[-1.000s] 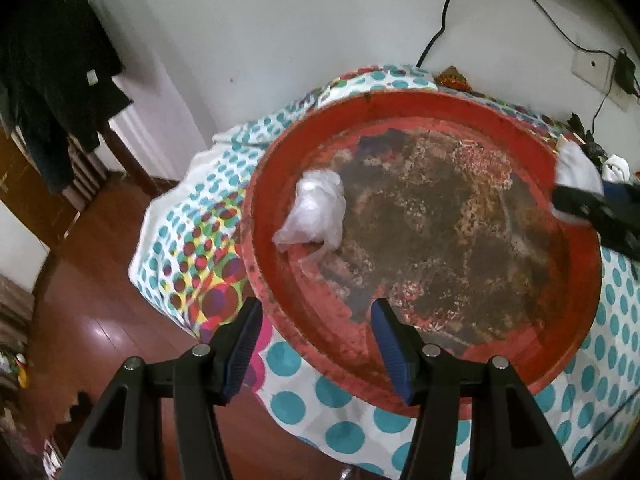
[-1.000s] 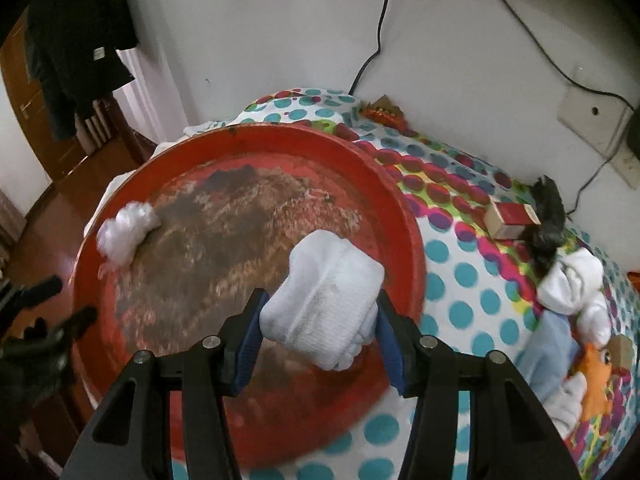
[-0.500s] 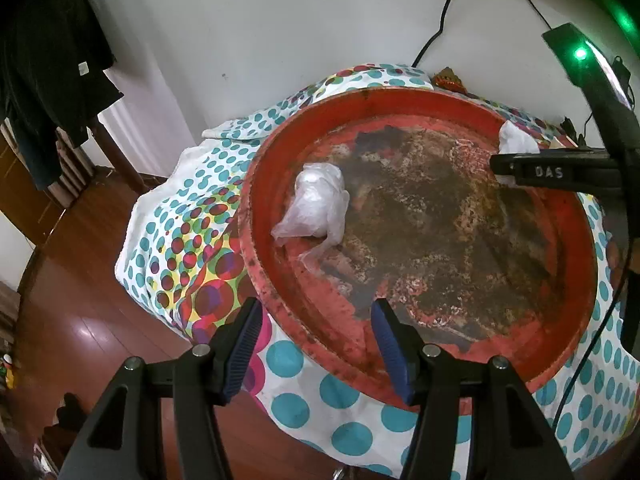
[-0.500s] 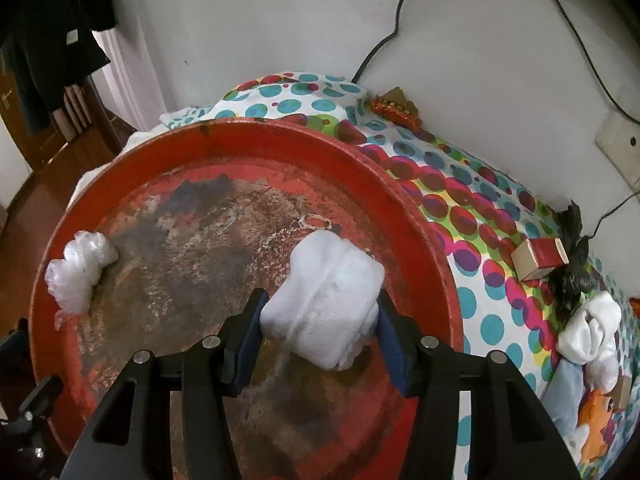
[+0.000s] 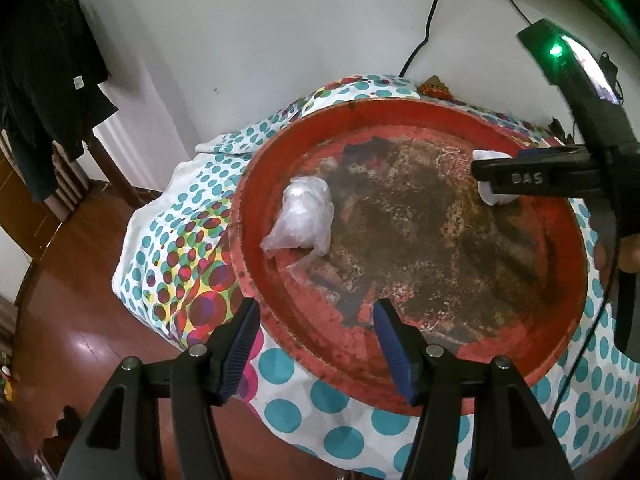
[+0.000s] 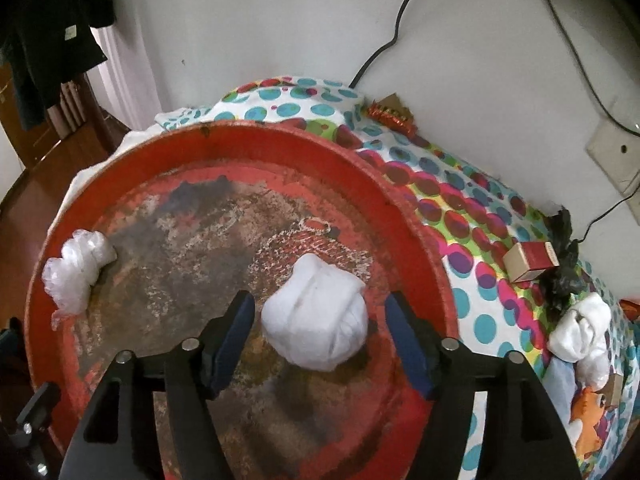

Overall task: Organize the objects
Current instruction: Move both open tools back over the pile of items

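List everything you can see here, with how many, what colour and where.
Tray: one, red, worn, on the spotted cloth.
White sock bundle: one, in the tray, between the right claw's fingers, untouched.
Plastic bag: one, clear, crumpled, tray's left side.
Tablecloth: one, white with coloured dots.
Small box: one, red and tan, right of tray.
White bundles: two, beside the box.
Cable: black, on the wall.
Left claw: open, empty, at the tray's near rim.
Right claw: just opened.

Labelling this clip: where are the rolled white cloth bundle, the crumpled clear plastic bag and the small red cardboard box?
rolled white cloth bundle (image 6: 316, 314), right wrist view, middle of its front.
crumpled clear plastic bag (image 5: 306, 214), left wrist view, centre of the wad.
small red cardboard box (image 6: 534, 260), right wrist view, red side face.
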`<state>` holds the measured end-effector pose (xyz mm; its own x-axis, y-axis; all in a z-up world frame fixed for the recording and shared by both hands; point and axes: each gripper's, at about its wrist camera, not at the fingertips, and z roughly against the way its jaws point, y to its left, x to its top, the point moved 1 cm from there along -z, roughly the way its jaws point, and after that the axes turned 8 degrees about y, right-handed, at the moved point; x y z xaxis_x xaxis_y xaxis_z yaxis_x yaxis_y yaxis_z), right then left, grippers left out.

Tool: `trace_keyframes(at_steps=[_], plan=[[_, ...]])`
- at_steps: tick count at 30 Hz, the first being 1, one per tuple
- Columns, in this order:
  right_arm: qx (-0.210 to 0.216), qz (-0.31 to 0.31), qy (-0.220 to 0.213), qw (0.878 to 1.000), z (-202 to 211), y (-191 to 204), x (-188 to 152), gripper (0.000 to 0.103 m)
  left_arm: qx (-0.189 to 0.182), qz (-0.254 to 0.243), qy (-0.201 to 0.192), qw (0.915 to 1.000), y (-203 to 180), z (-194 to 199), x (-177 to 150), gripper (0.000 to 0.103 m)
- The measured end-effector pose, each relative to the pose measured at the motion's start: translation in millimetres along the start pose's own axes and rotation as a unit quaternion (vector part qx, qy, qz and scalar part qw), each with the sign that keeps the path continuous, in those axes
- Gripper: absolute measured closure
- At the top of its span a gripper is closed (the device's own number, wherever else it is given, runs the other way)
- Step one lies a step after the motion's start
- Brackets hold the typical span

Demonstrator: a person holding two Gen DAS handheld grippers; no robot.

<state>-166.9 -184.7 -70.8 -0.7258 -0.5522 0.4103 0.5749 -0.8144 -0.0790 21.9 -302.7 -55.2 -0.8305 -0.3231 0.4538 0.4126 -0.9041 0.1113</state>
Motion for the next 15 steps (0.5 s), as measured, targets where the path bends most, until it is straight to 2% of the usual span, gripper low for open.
trace_keyframes(at_steps=[6,8,15], plan=[[0.027,-0.018,-0.033,0.999,42,-17,-21,0.035,-0.004,-0.014,-0.008,0.9999,-7,3,-1,0.042],[0.037,-0.027,-0.041,0.998,58,-32,-39,0.034,0.003,-0.022,-0.013,0.9997,-13,5,-1,0.043],[0.009,-0.080,-0.047,0.996,102,-102,-117,0.029,0.009,-0.060,-0.029,0.9978,-38,12,-6,0.042]])
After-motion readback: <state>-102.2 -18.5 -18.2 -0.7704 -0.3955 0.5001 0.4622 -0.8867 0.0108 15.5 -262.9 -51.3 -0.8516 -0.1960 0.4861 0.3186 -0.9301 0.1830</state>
